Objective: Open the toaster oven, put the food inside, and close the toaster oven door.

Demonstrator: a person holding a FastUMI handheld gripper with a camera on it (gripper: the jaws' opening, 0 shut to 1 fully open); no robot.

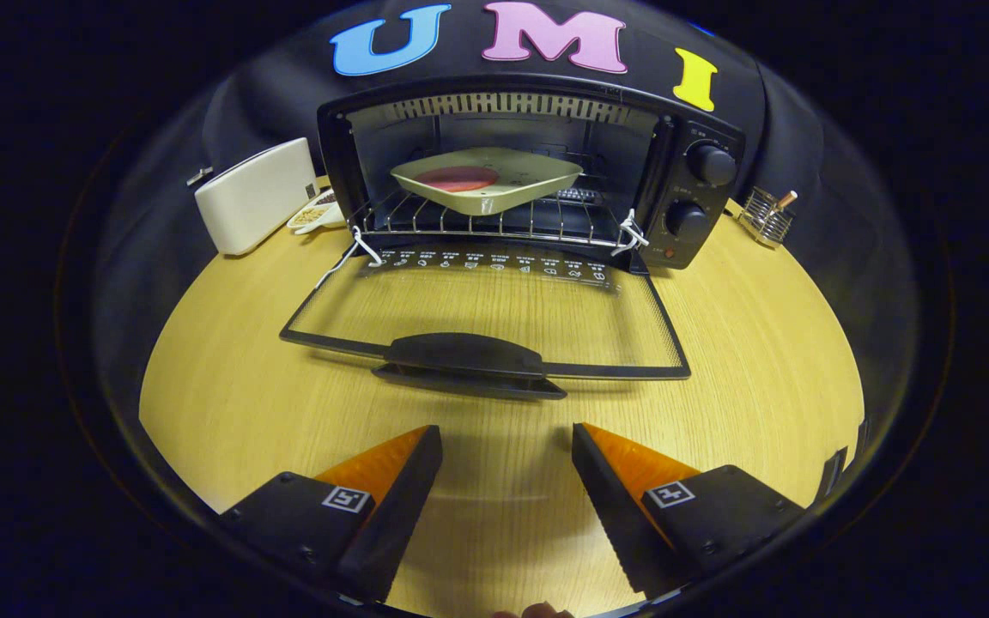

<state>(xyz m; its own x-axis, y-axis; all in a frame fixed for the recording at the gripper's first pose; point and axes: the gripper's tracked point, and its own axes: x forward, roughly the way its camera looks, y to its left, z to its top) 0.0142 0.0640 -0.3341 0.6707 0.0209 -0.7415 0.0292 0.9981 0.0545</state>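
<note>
Gripper (507, 446) shown released, its two fingers spread wide with nothing between them, held low over the wooden table (761, 343) and aimed straight at the toaster oven (529, 172). The pose is level and centred: the gap between the fingers is lined up with the door handle (464, 356), which lies just ahead of the fingertips and apart from them.

The glass door (486, 300) is seen folded fully down in front of the toaster oven, its handle edge nearest the gripper. Inside the toaster oven, a shallow tray (490, 180) carrying a flat pink piece of food (456, 178) rests on the wire rack (486, 223). The loading step is therefore judged complete, with only the closing left.

Risks, as judged from this position:
- The handle sits close to the table, so a fingertip may be driven into the wood, or may slide off the handle's smooth top, if the approach is made too low.
- If the door is lifted off-centre, it may twist and slip back down.
- A hard swing shut could jolt the tray on the rack.

To the left of the toaster oven a white box (256, 196) and a small dish (316, 215) stand; to its right, a wire holder (765, 216).
</note>
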